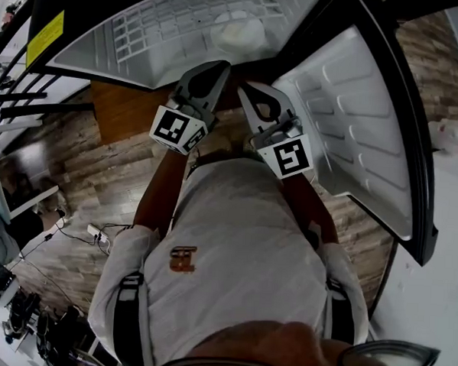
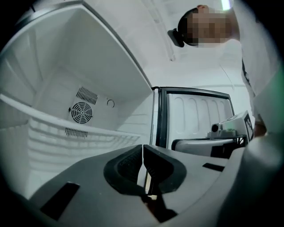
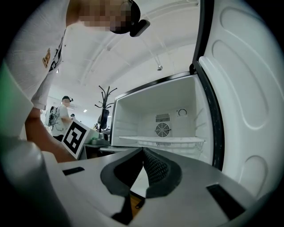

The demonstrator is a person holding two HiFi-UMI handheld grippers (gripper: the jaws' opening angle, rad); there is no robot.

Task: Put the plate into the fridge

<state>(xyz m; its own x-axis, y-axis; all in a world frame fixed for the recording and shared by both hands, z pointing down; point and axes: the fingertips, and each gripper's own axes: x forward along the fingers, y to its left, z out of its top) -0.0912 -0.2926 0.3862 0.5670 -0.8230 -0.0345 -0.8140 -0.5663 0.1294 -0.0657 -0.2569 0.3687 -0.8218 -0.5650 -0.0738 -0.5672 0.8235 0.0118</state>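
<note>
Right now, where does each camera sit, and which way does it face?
Head view: on the person's head, looking steeply down at the open fridge; shows the shirt, left gripper and right gripper.
Left gripper view: on the left gripper, facing into the fridge; shows its shut jaws, the right gripper beside.
Right gripper view: on the right gripper, facing the fridge; shows its shut jaws, an arm.
Shared: both gripper views show the fan.

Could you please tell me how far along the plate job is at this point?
Done, it seems: a round white plate lies on the fridge's wire shelf. In hand: nothing; the left tool and right tool are both shut and empty, held near the chest. Left: only the open fridge door, if it should be closed.
</note>
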